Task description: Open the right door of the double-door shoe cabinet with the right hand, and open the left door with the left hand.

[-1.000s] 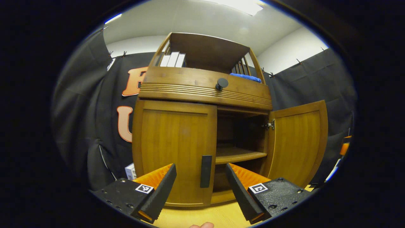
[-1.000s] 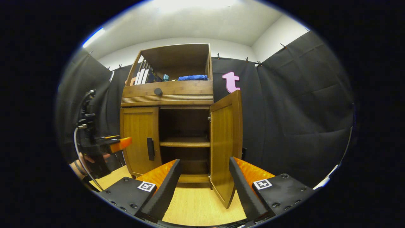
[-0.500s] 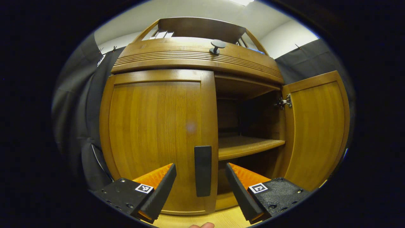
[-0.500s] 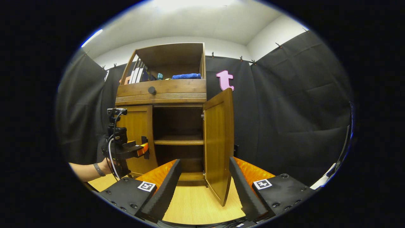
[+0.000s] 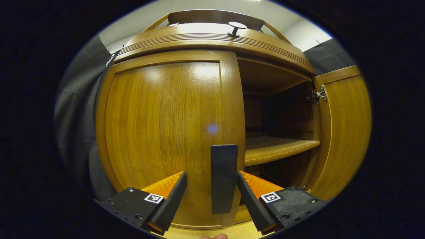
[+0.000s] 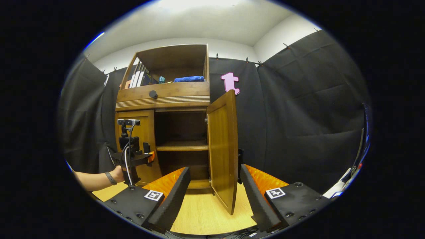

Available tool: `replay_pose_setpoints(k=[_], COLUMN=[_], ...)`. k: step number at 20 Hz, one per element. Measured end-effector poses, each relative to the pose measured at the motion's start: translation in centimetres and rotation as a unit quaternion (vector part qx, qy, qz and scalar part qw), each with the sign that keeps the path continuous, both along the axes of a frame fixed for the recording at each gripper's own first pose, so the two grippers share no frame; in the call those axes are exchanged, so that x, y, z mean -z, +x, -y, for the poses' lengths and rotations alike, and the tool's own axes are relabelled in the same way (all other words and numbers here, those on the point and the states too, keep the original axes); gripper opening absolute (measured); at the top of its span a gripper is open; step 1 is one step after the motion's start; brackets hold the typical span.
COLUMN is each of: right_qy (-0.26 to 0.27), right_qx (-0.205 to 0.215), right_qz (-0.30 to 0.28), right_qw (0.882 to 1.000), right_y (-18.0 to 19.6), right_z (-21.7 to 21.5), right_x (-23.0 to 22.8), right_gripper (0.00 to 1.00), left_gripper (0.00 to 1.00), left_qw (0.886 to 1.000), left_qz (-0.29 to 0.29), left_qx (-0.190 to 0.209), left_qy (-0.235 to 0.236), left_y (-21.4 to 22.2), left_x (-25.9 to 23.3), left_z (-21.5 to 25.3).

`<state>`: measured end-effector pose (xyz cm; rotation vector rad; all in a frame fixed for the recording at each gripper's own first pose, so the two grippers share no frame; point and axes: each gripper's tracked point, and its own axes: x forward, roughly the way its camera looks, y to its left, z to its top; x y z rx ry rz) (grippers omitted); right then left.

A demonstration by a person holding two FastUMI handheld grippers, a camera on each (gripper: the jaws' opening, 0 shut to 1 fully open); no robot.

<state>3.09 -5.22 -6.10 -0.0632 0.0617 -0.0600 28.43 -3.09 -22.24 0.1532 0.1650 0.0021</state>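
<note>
Left door (image 5: 166, 132) is shut, its black handle (image 5: 224, 179) at 6 o'clock between the spread left tongs (image 5: 211, 196); close squarely on it, then pull along the hinge arc. Right door (image 6: 223, 152) stands open; right tongs (image 6: 215, 189) gape empty.

Light wood floor (image 6: 202, 215) carries the shoe cabinet (image 6: 162, 96), standing at its far edge against the black cloth wall. Top shelf (image 6: 172, 84): upright books (image 6: 136, 79) left, folded blue cloth (image 6: 189, 79) right.
</note>
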Motion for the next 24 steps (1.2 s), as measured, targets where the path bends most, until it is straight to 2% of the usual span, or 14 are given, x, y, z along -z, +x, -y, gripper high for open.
replay_pose_setpoints(k=[1,2,3,4,6,8,10,12,14,21,24], right_qy=[0.003,0.005,0.006,0.006,0.004,0.003,0.003,0.003,0.000,-0.004,-0.006], right_qx=[0.000,-0.001,-0.002,-0.004,-0.007,-0.011,-0.016,-0.021,-0.024,-0.032,-0.042], right_qz=[0.000,-0.002,-0.002,-0.003,-0.003,-0.005,-0.007,-0.011,-0.015,-0.021,-0.024], right_qw=[1.000,1.000,1.000,1.000,1.000,1.000,1.000,1.000,1.000,0.999,0.999], right_y=[0.0,0.1,0.1,0.0,-0.2,-0.4,-0.6,-0.7,-0.8,-1.2,-1.4], right_z=[0.0,-0.1,-0.1,-0.2,-0.5,-0.6,-1.0,-1.1,-1.1,-1.3,-2.1], right_x=[0.1,0.1,0.1,0.1,0.1,0.4,0.5,0.6,0.8,1.0,1.2], right_gripper=[0.97,0.92,0.92,0.97,0.98,0.98,0.98,0.98,0.98,0.98,0.98], left_gripper=[0.91,0.84,0.77,0.62,0.31,0.24,0.24,0.23,0.23,0.23,0.22], left_qw=[1.000,1.000,1.000,0.998,0.998,0.998,0.998,0.998,0.997,0.998,0.998], left_qz=[-0.001,-0.005,-0.007,-0.020,-0.033,-0.036,-0.046,-0.059,-0.065,-0.058,-0.059], left_qx=[-0.005,0.006,0.020,0.047,0.036,0.032,0.029,0.033,0.038,0.023,0.020], left_qy=[0.010,0.005,-0.008,-0.028,-0.027,-0.026,-0.028,-0.010,-0.022,-0.024,-0.032], left_y=[0.2,-0.4,0.0,0.1,-0.2,-0.2,-1.3,-4.0,-6.3,-15.6,-17.6], left_x=[0.1,-0.1,0.4,1.0,1.1,1.2,0.8,0.3,-0.6,-3.6,-4.2], left_z=[-0.3,0.0,0.7,2.0,1.8,1.6,1.7,1.6,1.1,-3.5,-5.4])
